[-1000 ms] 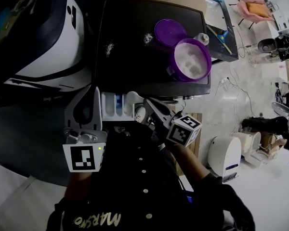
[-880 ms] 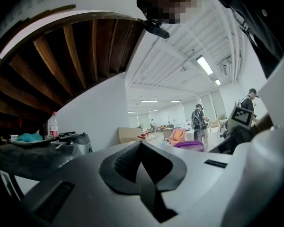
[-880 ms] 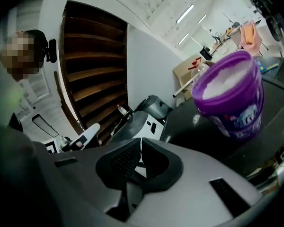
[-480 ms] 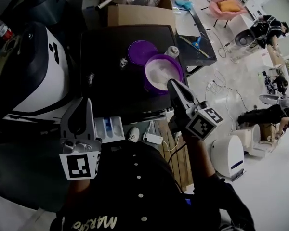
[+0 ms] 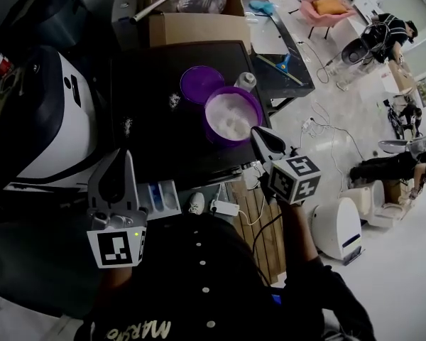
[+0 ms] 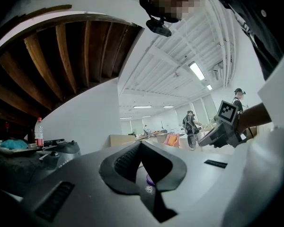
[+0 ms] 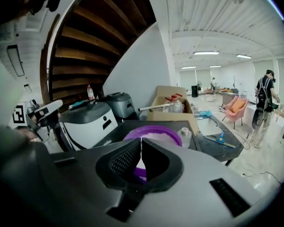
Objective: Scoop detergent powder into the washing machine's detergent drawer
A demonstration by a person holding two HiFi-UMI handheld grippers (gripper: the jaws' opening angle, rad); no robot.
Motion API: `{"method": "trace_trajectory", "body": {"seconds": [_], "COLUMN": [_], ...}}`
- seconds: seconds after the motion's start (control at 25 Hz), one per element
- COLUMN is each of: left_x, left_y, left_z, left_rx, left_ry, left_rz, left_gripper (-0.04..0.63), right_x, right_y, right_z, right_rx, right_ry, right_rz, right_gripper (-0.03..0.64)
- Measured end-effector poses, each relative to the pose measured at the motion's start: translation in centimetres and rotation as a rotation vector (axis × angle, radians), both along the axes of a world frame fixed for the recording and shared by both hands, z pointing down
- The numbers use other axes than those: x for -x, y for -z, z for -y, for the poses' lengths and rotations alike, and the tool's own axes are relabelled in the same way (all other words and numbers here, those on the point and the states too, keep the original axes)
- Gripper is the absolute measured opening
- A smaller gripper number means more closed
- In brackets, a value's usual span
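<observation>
Left gripper (image 5: 128,155) and right gripper (image 5: 258,132) are hovering closed and empty. The right is pointing at the round purple plastic tub of white powder (image 5: 232,116), probably beginning a scoop, which calls for opening its jaws first.

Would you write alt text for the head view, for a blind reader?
The shut right gripper points at an open purple tub of white powder on a dark surface; the left gripper hovers near the open detergent drawer.

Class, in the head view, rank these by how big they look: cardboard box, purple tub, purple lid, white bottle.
1. cardboard box
2. purple tub
3. purple lid, smaller, though the tub's rim stands nearer the camera
4. white bottle
</observation>
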State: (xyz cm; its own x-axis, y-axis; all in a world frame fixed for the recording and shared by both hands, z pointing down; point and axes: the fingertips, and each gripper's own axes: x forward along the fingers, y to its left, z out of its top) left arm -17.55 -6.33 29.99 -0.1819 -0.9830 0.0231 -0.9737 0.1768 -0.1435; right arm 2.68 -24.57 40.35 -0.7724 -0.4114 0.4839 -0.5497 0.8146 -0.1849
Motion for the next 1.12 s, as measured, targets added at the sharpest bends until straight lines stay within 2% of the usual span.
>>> {"method": "trace_trajectory", "body": {"seconds": [0.16, 0.44, 0.48, 0.52, 0.56, 0.72, 0.8, 0.92, 1.04, 1.12], "left_x": [0.0, 0.6, 0.6, 0.6, 0.6, 0.5, 0.4, 0.5, 0.7, 1.2], "left_y": [-0.4, -0.4, -0.4, -0.4, -0.4, -0.3, -0.3, 0.0, 0.8, 0.7], "left_z": [0.4, 0.6, 0.6, 0.7, 0.7, 0.9, 0.9, 0.8, 0.7, 0.6], "left_rx": [0.015, 0.018, 0.018, 0.016, 0.015, 0.010, 0.007, -0.009, -0.028, 0.004], "left_ry": [-0.002, 0.011, 0.010, 0.009, 0.008, 0.003, 0.002, 0.000, 0.002, 0.038], "left_rz": [0.003, 0.008, 0.008, 0.008, 0.009, 0.005, 0.003, 0.012, 0.037, 0.018], "left_gripper": [0.014, 0.014, 0.014, 0.014, 0.014, 0.014, 0.014, 0.014, 0.014, 0.014], "right_x": [0.9, 0.9, 1.0, 1.0, 1.0, 0.5, 0.0, -0.6, -0.8, -0.8], "right_y": [-3.5, -4.2, -4.3, -4.3, -4.3, -3.5, -2.5, 0.7, 5.5, 8.4], "right_z": [-0.3, -0.8, -1.1, -1.4, -1.6, -1.2, -0.6, 0.2, -0.1, -0.5], "right_rx": [0.010, -0.002, 0.013, 0.028, 0.038, -0.003, -0.035, -0.105, -0.255, -0.328], "right_ry": [0.052, 0.081, 0.094, 0.104, 0.107, 0.071, 0.027, -0.046, -0.074, -0.089], "right_rz": [-0.149, -0.179, -0.172, -0.161, -0.149, -0.126, -0.089, 0.034, 0.201, 0.297], "right_gripper": [0.032, 0.035, 0.083, 0.174, 0.209, 0.215, 0.215, 0.200, 0.063, 0.038]}}
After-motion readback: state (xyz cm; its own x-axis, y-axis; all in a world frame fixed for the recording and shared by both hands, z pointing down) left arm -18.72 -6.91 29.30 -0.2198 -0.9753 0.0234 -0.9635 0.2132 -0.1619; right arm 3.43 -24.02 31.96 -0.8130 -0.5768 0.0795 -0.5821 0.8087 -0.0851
